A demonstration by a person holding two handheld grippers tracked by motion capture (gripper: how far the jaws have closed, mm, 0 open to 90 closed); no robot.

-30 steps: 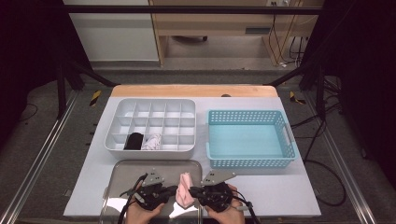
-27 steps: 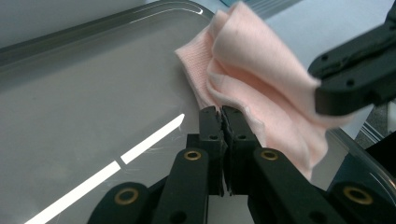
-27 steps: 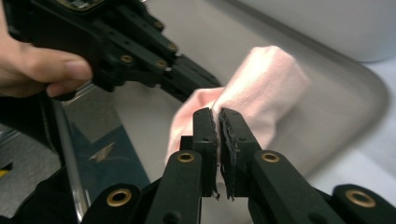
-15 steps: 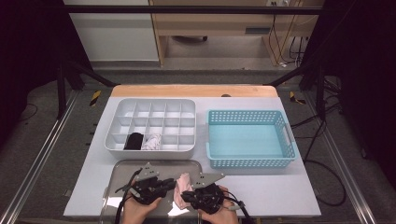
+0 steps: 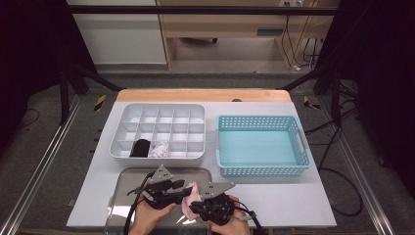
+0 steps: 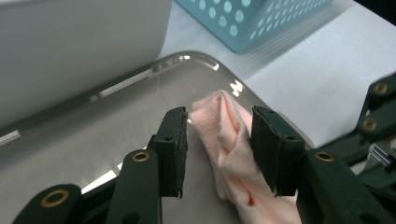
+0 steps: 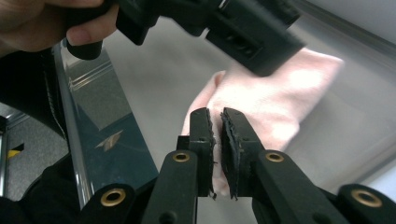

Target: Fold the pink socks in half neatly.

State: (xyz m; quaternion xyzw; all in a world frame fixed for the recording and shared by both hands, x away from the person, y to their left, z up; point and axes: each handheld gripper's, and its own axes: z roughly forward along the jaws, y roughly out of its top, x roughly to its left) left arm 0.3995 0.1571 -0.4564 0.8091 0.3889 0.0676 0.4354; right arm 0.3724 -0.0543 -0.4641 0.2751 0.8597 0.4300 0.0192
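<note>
Pink cloth (image 6: 224,140) — far end hidden; right jaws pinch it, left jaws just opening around it.

Your left gripper (image 6: 217,149) has just been opening its jaws around the pink cloth (image 6: 229,140) over the metal tray (image 6: 93,135), pads now off it.

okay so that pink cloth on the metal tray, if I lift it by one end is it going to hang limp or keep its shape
Probably limp: the pink cloth lies in soft folds, bunched where the right gripper pinches it. It looks thin and light, so one pinch should carry it. The left gripper has just been opening, its pads astride the cloth without pressing, so that end would likely droop onto the metal tray.
</note>
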